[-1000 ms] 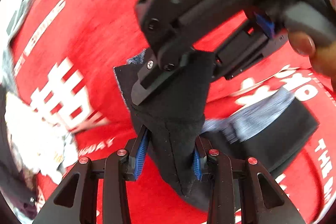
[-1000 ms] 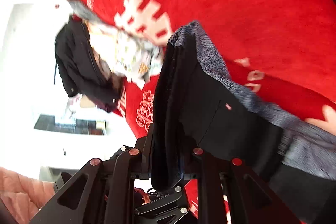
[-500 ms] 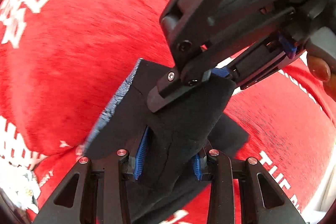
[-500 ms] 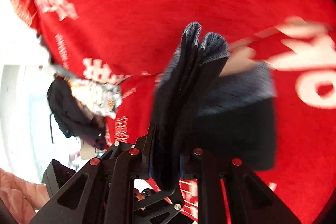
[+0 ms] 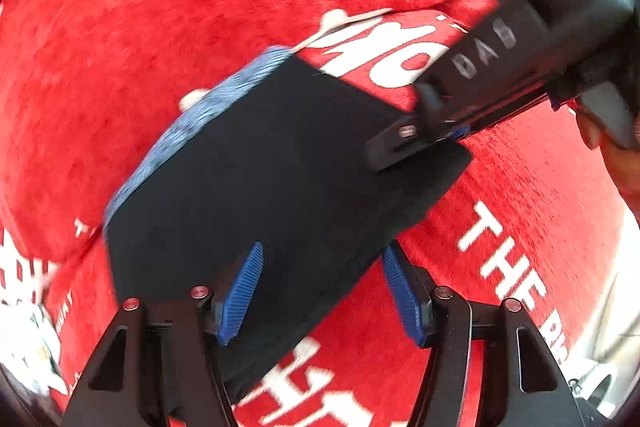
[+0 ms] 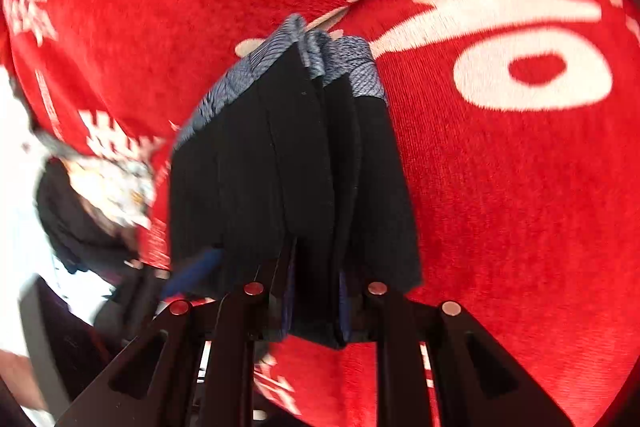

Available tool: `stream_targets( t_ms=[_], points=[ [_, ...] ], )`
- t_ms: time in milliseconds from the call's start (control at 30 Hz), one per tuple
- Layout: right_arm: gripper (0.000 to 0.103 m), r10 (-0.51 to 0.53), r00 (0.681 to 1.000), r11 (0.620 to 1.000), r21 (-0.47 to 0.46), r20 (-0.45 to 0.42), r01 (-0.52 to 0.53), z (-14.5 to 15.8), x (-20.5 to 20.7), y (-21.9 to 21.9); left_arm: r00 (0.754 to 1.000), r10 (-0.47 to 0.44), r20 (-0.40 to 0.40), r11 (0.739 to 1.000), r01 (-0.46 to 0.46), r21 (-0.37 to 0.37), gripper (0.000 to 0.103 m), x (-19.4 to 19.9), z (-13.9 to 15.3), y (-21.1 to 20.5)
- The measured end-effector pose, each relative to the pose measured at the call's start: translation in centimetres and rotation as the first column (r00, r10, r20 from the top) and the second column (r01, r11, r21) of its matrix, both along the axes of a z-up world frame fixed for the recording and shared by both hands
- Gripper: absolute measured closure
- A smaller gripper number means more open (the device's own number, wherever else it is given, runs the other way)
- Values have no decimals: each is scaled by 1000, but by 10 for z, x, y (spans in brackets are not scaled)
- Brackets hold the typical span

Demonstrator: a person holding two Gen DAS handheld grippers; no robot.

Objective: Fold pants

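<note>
The black pants (image 5: 260, 179) with a blue-grey patterned waistband (image 5: 200, 115) lie folded into a thick rectangle on the red cloth (image 5: 160, 7). My left gripper (image 5: 324, 291) is open, its blue pads apart astride the near edge of the pants. My right gripper (image 6: 316, 299) is shut on the stacked layers of the pants (image 6: 288, 167). In the left wrist view the right gripper (image 5: 424, 139) pinches the far right corner of the fold.
The red cloth (image 6: 500, 187) with white lettering covers the surface. A patterned white garment (image 6: 112, 187) and a dark garment (image 6: 76, 239) lie at the left. A bright floor area shows beyond the cloth's right edge (image 5: 624, 287).
My left gripper has opened and let go of the pants. The pants have come down from a hanging bunch to a flat folded rectangle on the cloth. The right gripper keeps its hold.
</note>
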State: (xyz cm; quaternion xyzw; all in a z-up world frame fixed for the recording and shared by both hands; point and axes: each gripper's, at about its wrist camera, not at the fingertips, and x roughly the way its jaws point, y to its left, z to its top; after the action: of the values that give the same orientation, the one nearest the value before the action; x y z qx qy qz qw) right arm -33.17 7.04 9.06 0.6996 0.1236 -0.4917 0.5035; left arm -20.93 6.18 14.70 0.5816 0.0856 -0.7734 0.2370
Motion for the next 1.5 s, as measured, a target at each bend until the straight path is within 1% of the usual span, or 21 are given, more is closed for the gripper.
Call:
stream_targets(
  t_ms=[100, 167, 233, 300, 333, 367, 400, 467, 500, 533, 600, 733, 833, 900, 967, 1067, 1133, 1200, 1267, 1367, 1500],
  points=[
    [83, 24, 999, 999, 34, -44, -23, 2, 7, -1, 997, 77, -14, 997, -77, -27, 40, 27, 14, -23],
    [82, 21, 998, 999, 48, -55, -19, 3, 10, -2, 985, 174, -19, 984, -174, -44, 40, 48, 21, -55],
    [82, 20, 998, 998, 58, -66, -16, 3, 10, -2, 964, 267, -17, 962, -268, -54, 40, 66, 19, -82],
    [81, 25, 995, 997, 73, -95, -18, 5, 15, -4, 926, 377, 9, 924, -376, -76, 40, 93, 9, -124],
    [81, 34, 993, 996, 83, -117, -25, 5, 19, -6, 916, 401, 9, 914, -399, -76, 40, 99, 5, -129],
    [80, 47, 989, 995, 93, -142, -34, 7, 22, -8, 902, 431, 7, 901, -430, -62, 40, 107, -2, -146],
    [78, 60, 984, 993, 107, -171, -42, 9, 25, -9, 897, 442, 18, 896, -441, -41, 39, 109, -10, -151],
    [68, 89, 959, 985, 166, -271, -45, 14, 32, -14, 890, 454, 35, 891, -455, 1, 39, 111, -27, -159],
    [68, 101, 940, 981, 191, -325, -40, 18, 33, -14, 890, 454, 33, 891, -454, -6, 39, 111, -31, -158],
    [68, 96, 933, 981, 190, -348, -30, 24, 34, -15, 892, 450, 30, 893, -450, -18, 39, 111, -31, -153],
    [68, 64, 930, 989, 147, -362, -11, 39, 35, -21, 896, 445, 18, 895, -444, -35, 40, 113, -31, -146],
    [67, 27, 932, 999, 49, -363, -10, 57, 31, -49, 888, 459, -1, 888, -459, 1, 39, 118, -34, -151],
    [68, 62, 929, 998, 36, -366, -52, 50, 28, -80, 889, 458, 5, 889, -458, 4, 39, 121, -39, -155],
    [68, 118, 918, 992, 76, -379, -96, 30, 35, -101, 891, 454, 8, 891, -454, 4, 39, 121, -38, -155],
    [68, 175, 899, 980, 155, -400, -122, 3, 44, -112, 891, 454, 4, 891, -454, 21, 39, 119, -37, -156],
    [67, 199, 865, 979, 140, -460, -151, 2, 53, -111, 888, 460, 15, 887, -460, 30, 39, 120, -38, -160],
    [63, 228, 846, 972, 159, -482, -171, 5, 60, -108, 887, 461, 16, 886, -462, 32, 39, 120, -38, -160],
    [51, 248, 833, 966, 185, -495, -179, 5, 63, -102, 886, 463, 21, 886, -463, 30, 39, 120, -39, -160],
    [46, 239, 845, 966, 207, -478, -157, 6, 60, -93, 884, 467, 26, 883, -467, 33, 39, 120, -35, -159],
    [46, 184, 881, 975, 197, -436, -106, 8, 54, -75, 884, 467, 30, 883, -468, 31, 39, 120, -36, -159],
    [43, 154, 890, 978, 195, -428, -75, 14, 57, -58, 884, 465, 38, 884, -467, 28, 39, 118, -33, -157]
  ],
)
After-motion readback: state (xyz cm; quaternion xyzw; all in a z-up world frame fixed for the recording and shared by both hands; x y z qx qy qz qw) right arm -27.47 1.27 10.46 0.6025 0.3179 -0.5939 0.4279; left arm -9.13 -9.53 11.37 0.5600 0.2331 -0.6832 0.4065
